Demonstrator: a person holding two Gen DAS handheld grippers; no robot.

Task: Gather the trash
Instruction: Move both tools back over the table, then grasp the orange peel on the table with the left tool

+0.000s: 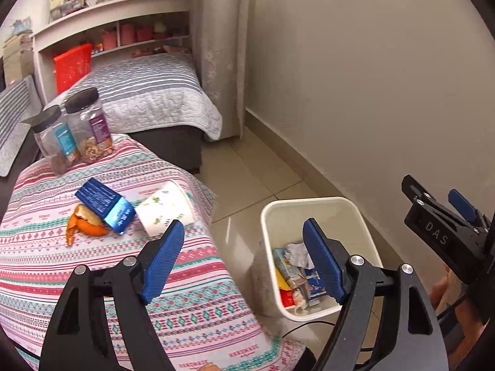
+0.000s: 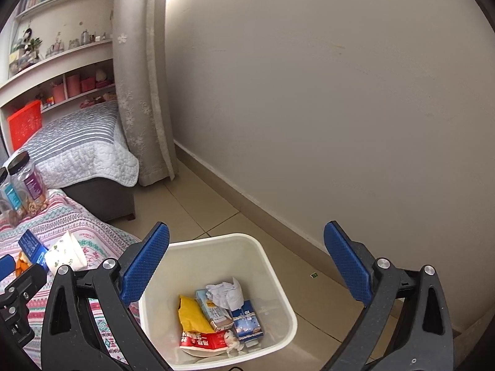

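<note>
A white trash bin (image 1: 312,205) (image 2: 272,278) stands on the floor beside the patterned table (image 1: 92,278). It holds cartons, wrappers and crumpled paper (image 2: 225,293). On the table lie a blue box (image 1: 105,205) (image 2: 31,245), an orange peel (image 1: 86,224) and a tipped paper cup (image 1: 167,210) (image 2: 65,255). My left gripper (image 1: 247,259) is open and empty, between the table's edge and the bin. My right gripper (image 2: 246,266) is open and empty above the bin; it also shows in the left wrist view (image 1: 445,219).
Two clear jars with black lids (image 1: 86,126) (image 2: 27,185) stand at the table's far end. A grey bed (image 1: 148,92), a curtain (image 2: 142,92), shelves with a red bag (image 1: 72,65) and a wall (image 2: 340,108) lie beyond. Tiled floor surrounds the bin.
</note>
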